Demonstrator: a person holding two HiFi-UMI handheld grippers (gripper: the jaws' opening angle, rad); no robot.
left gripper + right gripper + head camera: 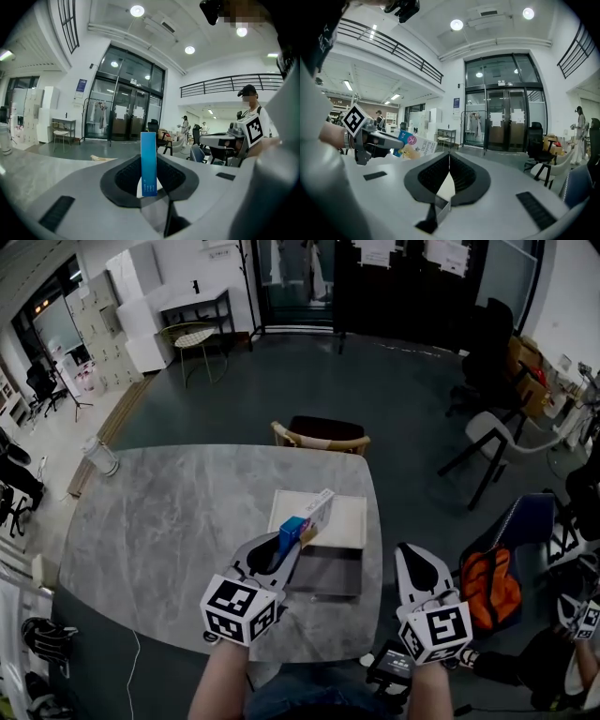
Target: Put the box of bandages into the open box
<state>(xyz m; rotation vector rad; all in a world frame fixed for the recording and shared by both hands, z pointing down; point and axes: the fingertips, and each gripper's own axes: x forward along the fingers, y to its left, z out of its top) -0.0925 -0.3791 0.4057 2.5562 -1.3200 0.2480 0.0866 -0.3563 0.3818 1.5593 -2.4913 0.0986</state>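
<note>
My left gripper (291, 540) is shut on the box of bandages (306, 519), a slim blue and white carton held above the near edge of the open box (349, 521). In the left gripper view the bandage box (148, 162) stands upright, pinched between the two dark pads. The open box is a shallow white tray with its grey lid (328, 573) lying in front of it, near the table's right front corner. My right gripper (419, 570) is shut and holds nothing, off the table's right edge. In the right gripper view the left gripper (370, 139) shows carrying the bandage box (412, 146).
A grey marble table (169, 521) takes up the middle of the head view. A wooden chair (322, 435) stands at its far side. An orange bag (489, 585) lies on the floor at the right, with office chairs behind it.
</note>
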